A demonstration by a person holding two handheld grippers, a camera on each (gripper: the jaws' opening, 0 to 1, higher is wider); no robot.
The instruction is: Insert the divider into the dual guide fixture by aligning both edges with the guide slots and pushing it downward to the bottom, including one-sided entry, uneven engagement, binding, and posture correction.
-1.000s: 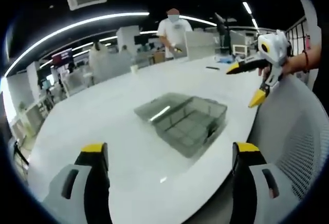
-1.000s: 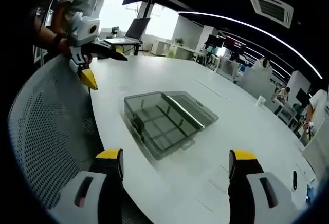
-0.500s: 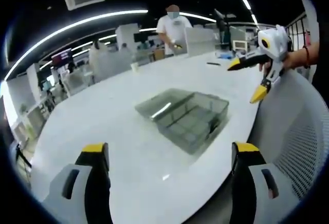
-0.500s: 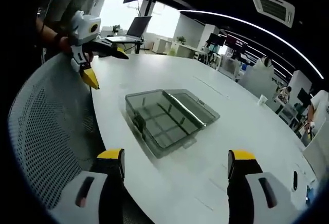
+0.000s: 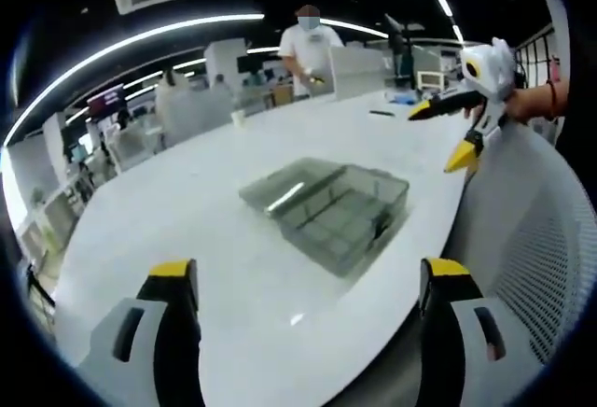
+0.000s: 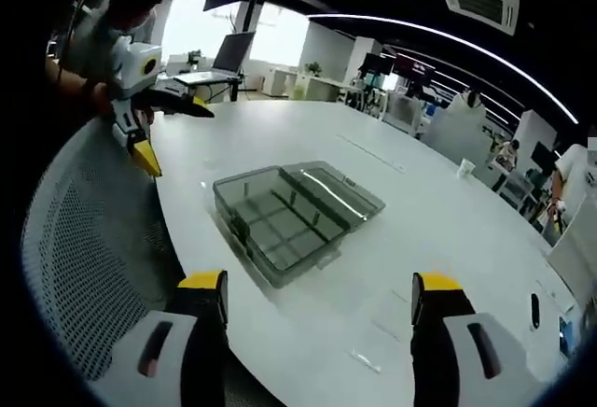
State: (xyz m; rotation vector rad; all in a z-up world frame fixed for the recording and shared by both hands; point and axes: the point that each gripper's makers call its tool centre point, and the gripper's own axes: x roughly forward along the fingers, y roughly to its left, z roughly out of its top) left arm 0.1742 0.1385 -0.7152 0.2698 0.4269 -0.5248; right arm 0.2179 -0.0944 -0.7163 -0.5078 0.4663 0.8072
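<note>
A smoky clear compartment box [image 5: 326, 209] [image 6: 284, 216] lies on the white table [image 5: 187, 211] [image 6: 438, 230], with a grid of dividers inside and its lid folded open beside it. My left gripper [image 5: 308, 276] is open and empty, held low in front of the box. It also hangs above the table edge, left of the box, as the left gripper [image 6: 173, 134] in the right gripper view. My right gripper [image 6: 320, 286] is open and empty too, and the right gripper [image 5: 440, 136] is held up right of the box. A small clear glinting piece [image 6: 360, 360] lies on the table near me.
A white mesh chair back [image 5: 541, 258] [image 6: 84, 248] stands against the table edge by the box. A person in a white shirt [image 5: 308, 43] stands at the far side. A laptop [image 6: 229, 57] and a paper cup [image 6: 464, 166] sit far off on the table.
Both cameras have shifted slightly, so the box sits a little differently in each view. Each gripper held aloft has drifted a bit. Both stay open; the box has not moved.
</note>
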